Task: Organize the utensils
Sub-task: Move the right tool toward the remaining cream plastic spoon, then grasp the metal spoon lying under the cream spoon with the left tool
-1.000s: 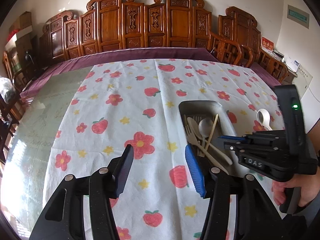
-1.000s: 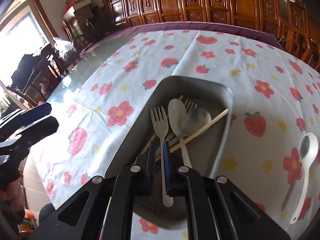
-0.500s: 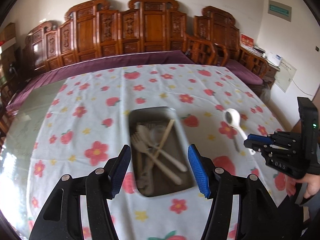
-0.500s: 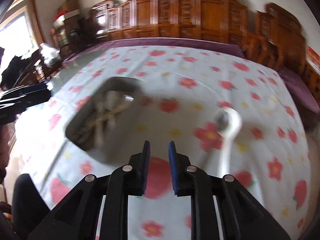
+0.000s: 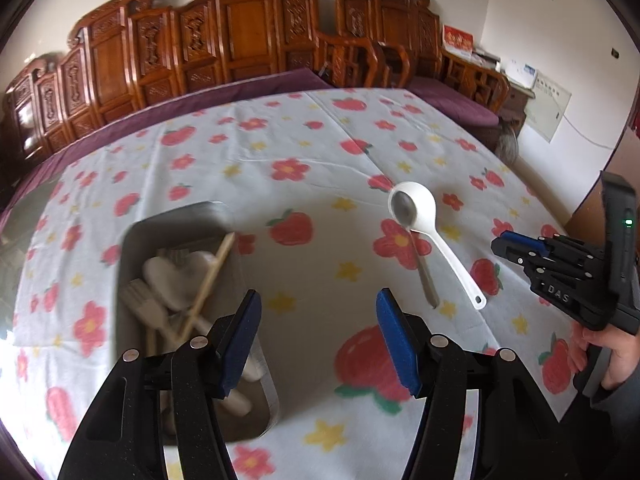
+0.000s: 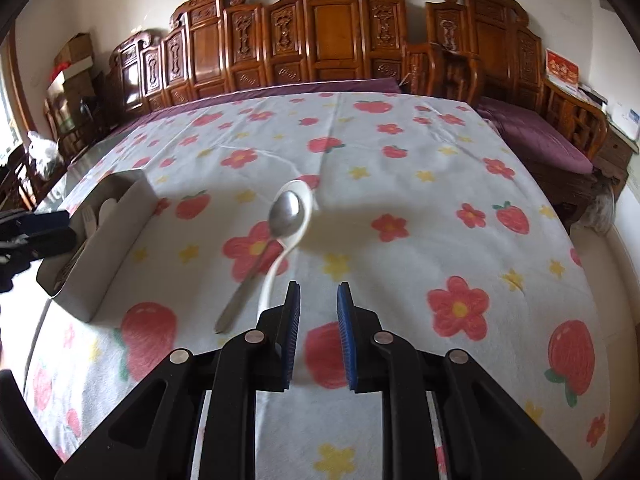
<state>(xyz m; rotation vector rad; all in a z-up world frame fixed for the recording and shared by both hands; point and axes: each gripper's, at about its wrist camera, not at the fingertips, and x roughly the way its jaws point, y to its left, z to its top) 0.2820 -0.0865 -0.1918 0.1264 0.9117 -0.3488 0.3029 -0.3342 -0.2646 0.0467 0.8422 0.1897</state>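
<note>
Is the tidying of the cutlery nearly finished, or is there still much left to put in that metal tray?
Mostly done, it seems. The metal tray already holds forks, spoons and a chopstick. Nothing is in hand: the right hand-held gripper and the left hand-held gripper both stand open and empty. Left on the tablecloth are a white spoon and a metal spoon resting in its bowl.

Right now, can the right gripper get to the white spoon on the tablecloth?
Probably yes. The right gripper is open and empty, with only bare tablecloth before the white spoon. A metal spoon lies in its bowl, so it might lift too.
</note>
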